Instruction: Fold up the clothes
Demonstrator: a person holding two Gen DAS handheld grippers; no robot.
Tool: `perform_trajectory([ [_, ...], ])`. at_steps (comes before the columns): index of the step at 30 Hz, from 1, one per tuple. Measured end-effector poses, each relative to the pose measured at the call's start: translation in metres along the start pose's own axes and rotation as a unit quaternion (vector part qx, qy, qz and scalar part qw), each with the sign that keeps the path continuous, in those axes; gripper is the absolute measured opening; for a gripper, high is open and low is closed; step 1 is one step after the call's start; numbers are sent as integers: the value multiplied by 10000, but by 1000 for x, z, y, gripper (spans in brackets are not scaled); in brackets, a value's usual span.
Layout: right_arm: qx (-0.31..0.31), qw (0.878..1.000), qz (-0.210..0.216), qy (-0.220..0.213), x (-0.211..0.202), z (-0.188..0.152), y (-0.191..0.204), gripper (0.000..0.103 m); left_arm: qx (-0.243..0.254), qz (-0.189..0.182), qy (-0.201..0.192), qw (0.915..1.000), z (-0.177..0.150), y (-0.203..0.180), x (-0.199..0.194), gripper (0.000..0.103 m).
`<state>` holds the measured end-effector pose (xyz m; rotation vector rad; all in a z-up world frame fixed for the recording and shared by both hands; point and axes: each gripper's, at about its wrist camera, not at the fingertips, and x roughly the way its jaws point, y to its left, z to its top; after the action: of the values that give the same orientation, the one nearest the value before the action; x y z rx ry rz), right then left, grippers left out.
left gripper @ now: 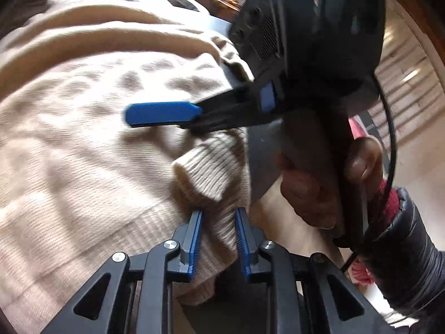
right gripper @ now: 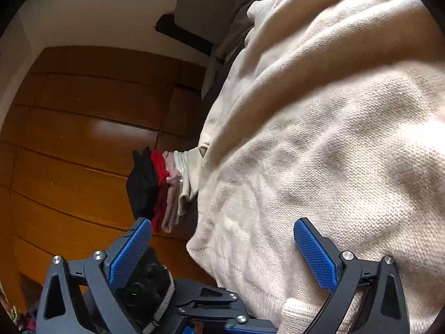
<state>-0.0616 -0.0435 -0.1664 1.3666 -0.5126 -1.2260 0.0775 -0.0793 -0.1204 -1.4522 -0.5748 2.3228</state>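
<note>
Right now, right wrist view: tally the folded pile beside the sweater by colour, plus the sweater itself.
Cream sweater: 1
Black folded item: 1
Red folded item: 1
Pink folded item: 1
Pale off-white folded item: 1
Total: 5 garments

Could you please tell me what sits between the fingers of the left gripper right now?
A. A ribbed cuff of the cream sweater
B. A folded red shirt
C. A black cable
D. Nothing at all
A: in the left wrist view, the left gripper has its blue pads on either side of a ribbed cuff of the cream sweater, with the knit bunched between them.
</note>
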Motion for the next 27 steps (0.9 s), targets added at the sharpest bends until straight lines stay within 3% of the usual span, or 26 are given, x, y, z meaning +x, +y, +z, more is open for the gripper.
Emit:
perform_trajectory([
  [2, -25, 10000, 44, -54, 0, -1, -1, 103, -128, 215, -102, 9996, -3, 6, -5, 23],
  [8, -129, 9999, 44, -89, 1, 0, -1, 103, -771, -587, 22, 9953, 12, 15, 11, 29],
  [10, -139, 9998, -1, -106, 0, 0, 0, 103, -1031, -834, -13, 9912, 16, 23, 15, 26],
  [11, -154, 9998, -30, -135, 0, 0, 1, 103, -1111, -869, -73, 9900, 17, 26, 15, 15],
  [12, -155, 9996, -64, -221, -5, -1, 2, 103, -1135, -775, -173, 9904, 17, 30, 13, 6],
  [17, -248, 9944, -86, -1023, -53, -12, 11, 103, -1336, -392, -568, 9886, 15, 55, -12, 0],
  [19, -408, 9907, -301, -1262, -77, -27, 18, 103, -1435, -392, -750, 9860, 16, 66, -27, 0],
  [22, -643, 9895, -605, -1148, -97, -56, 24, 103, -1391, -260, -942, 9854, 16, 77, -47, 0],
  [25, -693, 9904, -956, -720, -103, -85, 22, 103, -1370, -687, -738, 9854, 20, 77, -41, 0],
  [27, -677, 9902, -1059, -616, -107, -101, 17, 103, -1124, -752, -667, 9886, 22, 67, -36, 12],
])
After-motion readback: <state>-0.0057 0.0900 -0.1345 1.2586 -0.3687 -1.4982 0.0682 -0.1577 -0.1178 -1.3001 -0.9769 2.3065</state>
